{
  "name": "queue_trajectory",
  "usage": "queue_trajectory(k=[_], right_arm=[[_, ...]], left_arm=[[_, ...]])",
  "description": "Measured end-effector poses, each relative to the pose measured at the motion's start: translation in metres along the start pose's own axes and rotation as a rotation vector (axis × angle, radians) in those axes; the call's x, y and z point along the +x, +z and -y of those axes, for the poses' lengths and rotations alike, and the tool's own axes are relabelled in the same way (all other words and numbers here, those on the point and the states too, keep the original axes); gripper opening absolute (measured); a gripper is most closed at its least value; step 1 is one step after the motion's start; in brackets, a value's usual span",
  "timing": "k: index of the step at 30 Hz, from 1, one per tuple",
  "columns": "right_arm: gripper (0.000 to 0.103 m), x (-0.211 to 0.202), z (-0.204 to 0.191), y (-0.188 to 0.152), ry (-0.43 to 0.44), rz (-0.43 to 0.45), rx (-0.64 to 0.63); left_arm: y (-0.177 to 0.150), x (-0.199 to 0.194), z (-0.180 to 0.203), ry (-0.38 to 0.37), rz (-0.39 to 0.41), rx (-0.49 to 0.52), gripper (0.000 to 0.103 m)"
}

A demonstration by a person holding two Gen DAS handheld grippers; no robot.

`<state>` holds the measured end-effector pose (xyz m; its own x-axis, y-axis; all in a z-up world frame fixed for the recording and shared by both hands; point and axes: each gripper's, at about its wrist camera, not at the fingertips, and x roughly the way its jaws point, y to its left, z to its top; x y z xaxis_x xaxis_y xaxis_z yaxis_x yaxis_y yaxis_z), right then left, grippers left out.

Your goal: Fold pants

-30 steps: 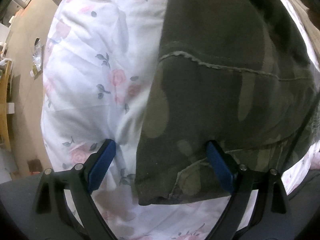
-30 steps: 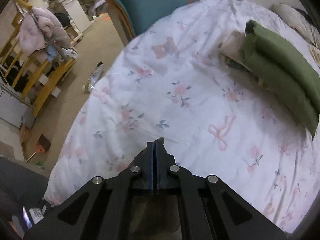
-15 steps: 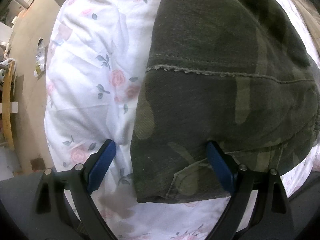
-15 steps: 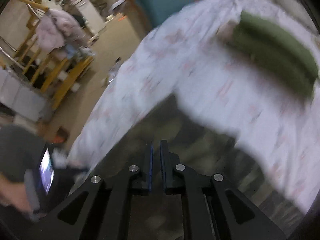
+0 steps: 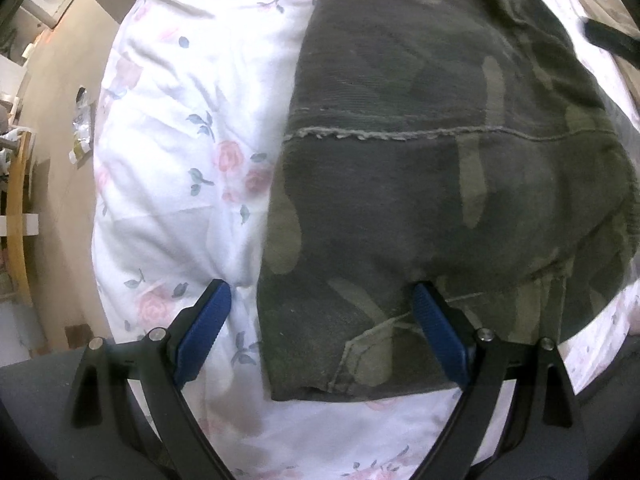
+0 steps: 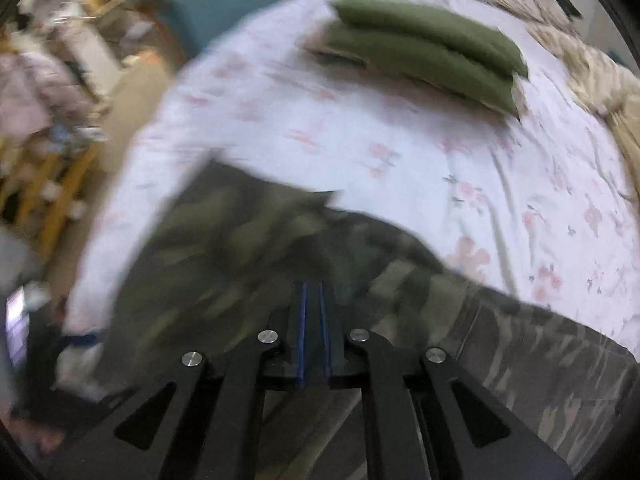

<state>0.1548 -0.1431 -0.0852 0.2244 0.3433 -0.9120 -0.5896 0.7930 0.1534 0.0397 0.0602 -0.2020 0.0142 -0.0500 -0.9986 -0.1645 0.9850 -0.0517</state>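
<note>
Camouflage pants [image 5: 440, 184], one pair, lie on floral bedding [image 5: 180, 152]; left tongs [image 5: 320, 312] spread, right tongs [image 6: 313, 292] barely parted.

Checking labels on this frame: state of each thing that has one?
camo pants: lying on the bed, partly folded, one layer doubled over another.
left gripper: open, over the pants' edge, gripping nothing.
right gripper: jaws nearly closed with a thin gap; view blurred, so a grip on cloth can't be confirmed.
green folded garment: folded, lying farther up the bed.
floral sheet: spread, wrinkled.
</note>
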Motion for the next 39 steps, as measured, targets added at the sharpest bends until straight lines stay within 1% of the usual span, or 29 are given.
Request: queue_trajectory(k=[2,3,4,5,7,8,9,10,12,13,14,15,16,18,19,20,22,23,25,27,28,29,31,32,33,34,35,36,39], right_arm=[[0.008,-0.02,-0.017,-0.022,0.091,0.012,0.006],[0.008,-0.024,-0.022,-0.035,0.119,0.005,0.019],[0.008,-0.021,-0.026,-0.047,0.13,-0.022,0.03],[0.008,-0.016,-0.026,-0.057,0.117,-0.048,0.046],[0.0,0.002,-0.015,-0.079,0.044,-0.104,0.107],[0.0,0.011,-0.005,-0.088,0.022,-0.127,0.155],[0.0,0.021,0.007,-0.098,0.034,-0.136,0.228],[0.0,0.025,0.011,-0.106,0.052,-0.118,0.265],[0.0,0.025,0.01,-0.106,0.038,-0.093,0.255],[0.0,0.02,0.006,-0.103,0.029,-0.086,0.249],[0.0,0.012,0.004,-0.103,0.038,-0.067,0.251],[0.001,-0.001,0.005,-0.103,0.067,-0.028,0.275],[0.012,-0.012,0.007,-0.107,0.086,-0.003,0.306],[0.035,-0.032,0.022,-0.117,0.117,0.06,0.414],[0.064,-0.043,0.029,-0.127,0.149,0.095,0.492],[0.081,-0.052,0.036,-0.14,0.182,0.132,0.571],[0.082,-0.063,0.047,-0.167,0.215,0.193,0.743],[0.082,-0.061,0.049,-0.18,0.228,0.198,0.819],[0.082,-0.05,0.059,-0.211,0.267,0.187,1.0],[0.082,-0.038,0.067,-0.239,0.276,0.155,1.132],[0.082,-0.032,0.07,-0.252,0.275,0.14,1.177],[0.082,-0.027,0.072,-0.262,0.269,0.136,1.223],[0.082,-0.022,0.087,-0.277,0.224,0.151,1.294],[0.082,-0.023,0.095,-0.28,0.207,0.175,1.318],[0.082,-0.028,0.112,-0.282,0.178,0.225,1.355],[0.081,-0.031,0.123,-0.282,0.14,0.251,1.374],[0.081,-0.041,0.135,-0.285,0.086,0.284,1.397],[0.081,-0.053,0.156,-0.286,0.023,0.323,1.435],[0.08,-0.077,0.21,-0.294,-0.09,0.39,1.494]], left_arm=[[-0.002,-0.003,0.006,-0.002,0.003,0.012,0.089],[-0.003,-0.003,0.01,0.006,0.006,0.019,0.089],[-0.003,-0.003,0.011,0.011,0.009,0.023,0.089],[-0.004,-0.003,0.014,0.015,0.011,0.023,0.089],[-0.004,-0.003,0.019,0.017,0.013,0.025,0.09],[-0.005,-0.004,0.021,0.016,0.014,0.027,0.09],[-0.006,-0.004,0.024,0.017,0.015,0.031,0.09],[-0.006,-0.004,0.03,0.018,0.015,0.032,0.09],[-0.008,-0.005,0.029,-0.006,0.004,0.018,0.089],[-0.008,-0.009,0.031,-0.045,-0.004,0.011,0.089],[-0.011,-0.014,0.029,-0.074,0.007,0.006,0.089],[-0.015,-0.021,0.026,-0.099,0.028,0.001,0.089],[-0.017,-0.037,0.029,-0.127,0.077,0.001,0.089],[-0.019,-0.062,0.031,-0.155,0.185,0.019,0.089],[-0.019,-0.074,0.037,-0.162,0.252,0.029,0.089],[-0.015,-0.087,0.047,-0.175,0.32,0.034,0.089],[-0.008,-0.097,0.067,-0.209,0.381,0.046,0.089],[-0.004,-0.1,0.077,-0.225,0.404,0.058,0.089],[0.004,-0.1,0.101,-0.248,0.464,0.089,0.089],[0.009,-0.092,0.113,-0.239,0.505,0.112,0.089],[0.011,-0.083,0.117,-0.241,0.514,0.127,0.089],[0.012,-0.075,0.119,-0.236,0.505,0.129,0.089],[0.016,-0.053,0.115,-0.232,0.454,0.111,0.089],[0.02,-0.039,0.113,-0.207,0.413,0.096,0.089],[0.024,-0.031,0.112,-0.179,0.381,0.097,0.089],[0.025,-0.025,0.11,-0.16,0.36,0.108,0.089],[0.024,-0.022,0.111,-0.146,0.353,0.123,0.089],[0.026,-0.023,0.113,-0.136,0.353,0.131,0.089],[0.027,-0.025,0.116,-0.136,0.354,0.125,0.09]])
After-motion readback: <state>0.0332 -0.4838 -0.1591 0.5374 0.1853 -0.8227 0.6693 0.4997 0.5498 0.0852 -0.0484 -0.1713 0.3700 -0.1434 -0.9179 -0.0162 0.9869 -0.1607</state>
